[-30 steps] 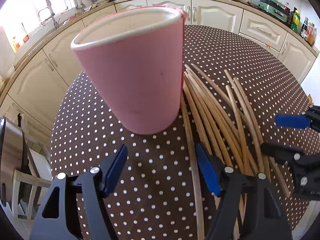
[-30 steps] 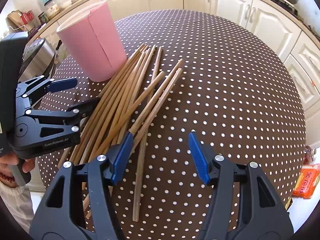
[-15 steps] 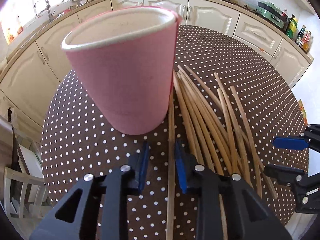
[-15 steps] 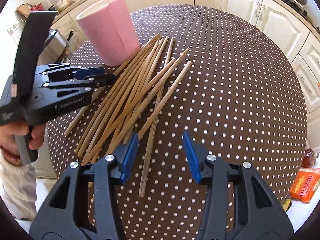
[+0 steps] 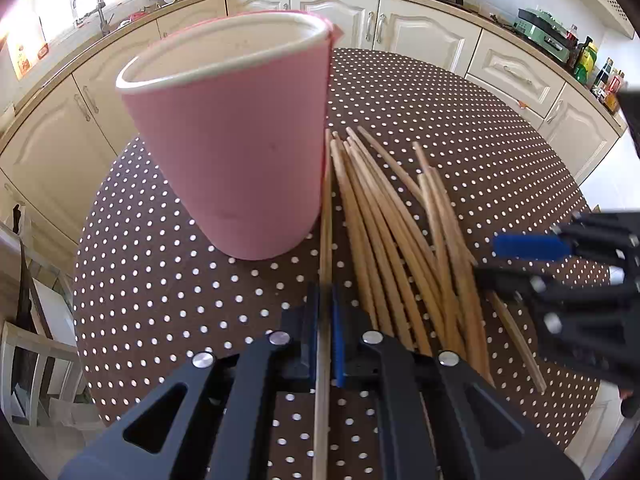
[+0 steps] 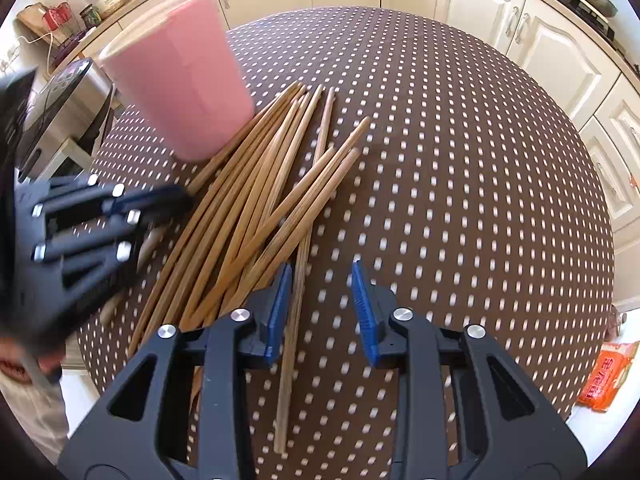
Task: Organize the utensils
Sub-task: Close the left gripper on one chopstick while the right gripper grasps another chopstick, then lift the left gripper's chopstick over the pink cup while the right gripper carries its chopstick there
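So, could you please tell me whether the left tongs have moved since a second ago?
Yes. The left tongs shifted right, off bare cloth beside the pink cup, and shut on one chopstick.

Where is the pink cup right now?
The pink cup stands on the dotted table, left of the chopstick pile; it is upper left in the right wrist view.

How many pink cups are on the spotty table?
1. The tall pink cup with a white rim stands upright on the brown dotted tablecloth, right beside the pile of wooden chopsticks. No other cup shows in either view.
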Available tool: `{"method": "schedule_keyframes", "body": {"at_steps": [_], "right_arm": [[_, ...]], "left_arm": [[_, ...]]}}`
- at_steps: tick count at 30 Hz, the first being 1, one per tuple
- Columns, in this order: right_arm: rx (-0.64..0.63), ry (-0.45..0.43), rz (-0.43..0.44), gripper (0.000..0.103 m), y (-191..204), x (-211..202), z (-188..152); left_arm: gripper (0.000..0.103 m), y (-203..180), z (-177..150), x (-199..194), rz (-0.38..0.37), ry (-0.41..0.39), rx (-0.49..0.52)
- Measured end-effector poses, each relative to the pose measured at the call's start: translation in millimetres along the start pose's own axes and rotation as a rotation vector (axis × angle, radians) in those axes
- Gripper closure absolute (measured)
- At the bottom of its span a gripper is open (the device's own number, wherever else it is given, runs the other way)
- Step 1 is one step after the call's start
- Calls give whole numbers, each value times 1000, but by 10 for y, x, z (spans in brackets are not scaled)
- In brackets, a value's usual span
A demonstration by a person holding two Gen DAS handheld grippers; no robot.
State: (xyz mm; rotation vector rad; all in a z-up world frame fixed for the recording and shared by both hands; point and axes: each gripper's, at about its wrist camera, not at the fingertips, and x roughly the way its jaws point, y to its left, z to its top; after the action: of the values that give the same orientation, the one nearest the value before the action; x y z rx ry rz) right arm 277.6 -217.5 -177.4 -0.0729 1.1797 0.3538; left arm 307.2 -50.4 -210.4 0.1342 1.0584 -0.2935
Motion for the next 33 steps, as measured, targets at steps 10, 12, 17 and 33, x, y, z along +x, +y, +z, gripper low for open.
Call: {"method": "schedule_keyframes", "body": {"at_steps": [10,12,17,33], "right_arm": [[73,79,56,95,-635,-25,232],[83,97,80,95,-709,-45,176],[77,117,75,95,-704,-14,315],[47,164,36,96,-300,588,1290]], "left_arm": [[96,-239,14,23,-52,72,10],[96,-231,78,68,-53,81,4],[95,-235,331,210,-25,92,-9],[97,-399,761,479,-16,90,-15]]}}
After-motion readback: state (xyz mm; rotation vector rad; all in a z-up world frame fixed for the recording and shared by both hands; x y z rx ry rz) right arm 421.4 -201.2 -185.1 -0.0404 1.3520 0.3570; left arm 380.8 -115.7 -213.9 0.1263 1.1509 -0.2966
